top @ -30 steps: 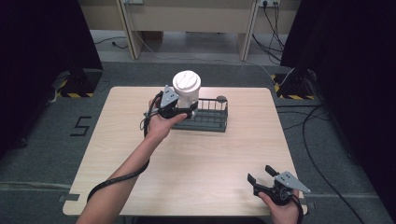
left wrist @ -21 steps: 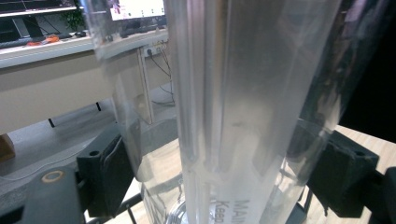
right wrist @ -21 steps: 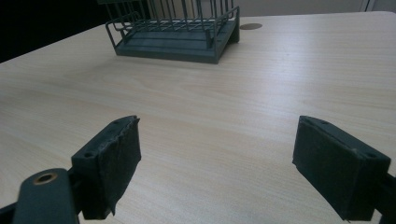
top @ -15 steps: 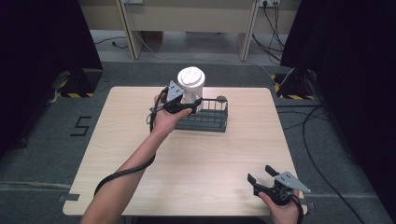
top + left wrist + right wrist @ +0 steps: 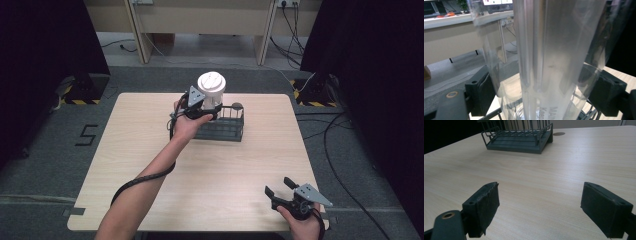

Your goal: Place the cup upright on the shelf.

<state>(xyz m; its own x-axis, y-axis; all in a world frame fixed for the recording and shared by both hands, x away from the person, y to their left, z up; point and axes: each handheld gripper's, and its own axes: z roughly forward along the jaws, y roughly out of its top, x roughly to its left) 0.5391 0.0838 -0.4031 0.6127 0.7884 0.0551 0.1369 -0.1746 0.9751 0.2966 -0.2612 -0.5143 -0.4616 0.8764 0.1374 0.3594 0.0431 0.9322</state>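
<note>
A tall clear plastic container with a white lid [image 5: 211,88] is held upright over the left end of a dark wire rack [image 5: 227,129] at the back middle of the table. My left gripper [image 5: 209,109] is shut on the container's lower body. In the left gripper view the container's clear wall [image 5: 556,50] stands between the two black pads [image 5: 481,92], with rack wires [image 5: 499,113] just below. Whether its base touches the rack is hidden. My right gripper [image 5: 278,186] rests open near the front right corner, and its own view shows nothing in the gap [image 5: 546,207].
The light wooden table [image 5: 150,150] is bare around the rack [image 5: 519,135]. A round cable hole [image 5: 237,105] sits just behind the rack. Cables and desk legs lie on the floor beyond the far edge.
My left gripper has carried the container a little to the right and farther back over the rack. The right gripper has stayed still.
</note>
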